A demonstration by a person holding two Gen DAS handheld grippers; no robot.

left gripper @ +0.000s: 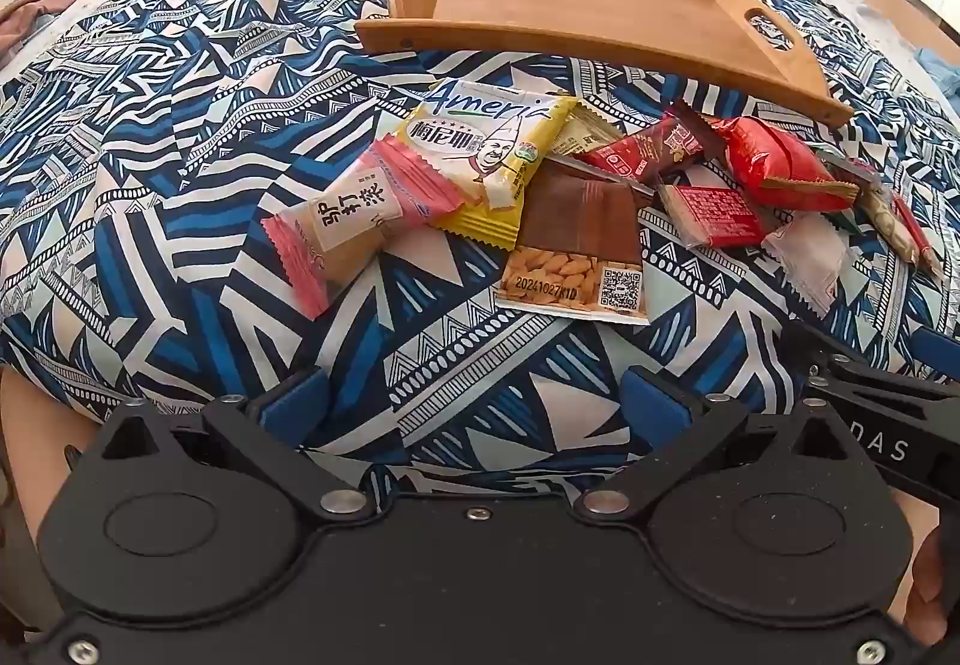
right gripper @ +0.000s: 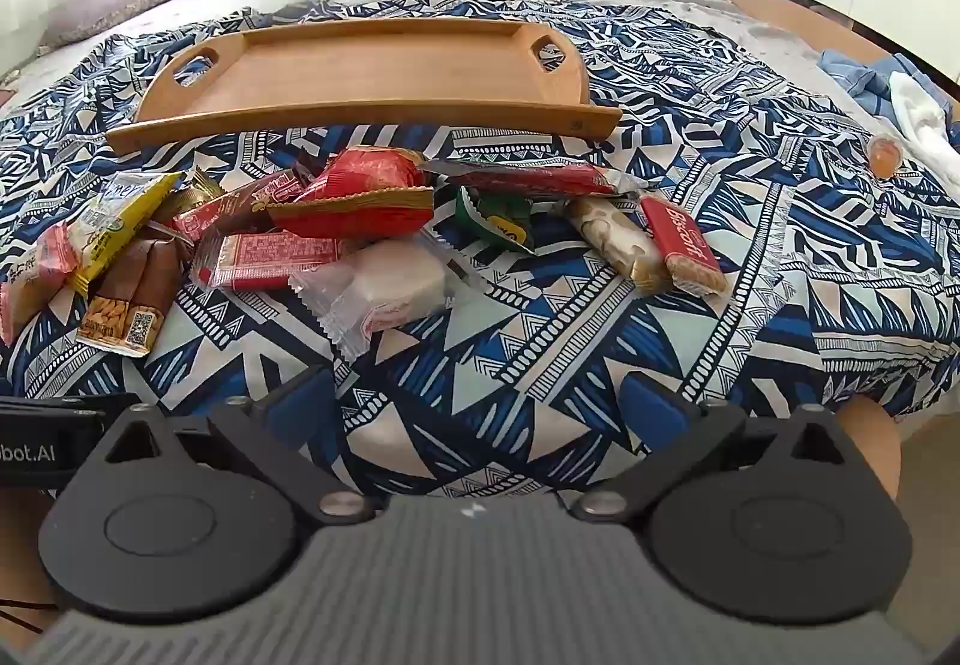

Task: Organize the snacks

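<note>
Both the left gripper and right gripper are released, near the snacks. The packets are probably light, crinkly and slippery: pinch a sealed edge. The tray lies beyond.

"America" on yellow packet, "20241027" on brown peanut packet, "Biscoff" on red biscuit.

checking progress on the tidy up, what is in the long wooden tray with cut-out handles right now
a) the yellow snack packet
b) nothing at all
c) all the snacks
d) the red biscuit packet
b: the long wooden tray with cut-out handles shows only bare wood inside, while the wrapped snacks, such as the yellow snack packet, lie on the blue patterned cloth in front of it.
</note>
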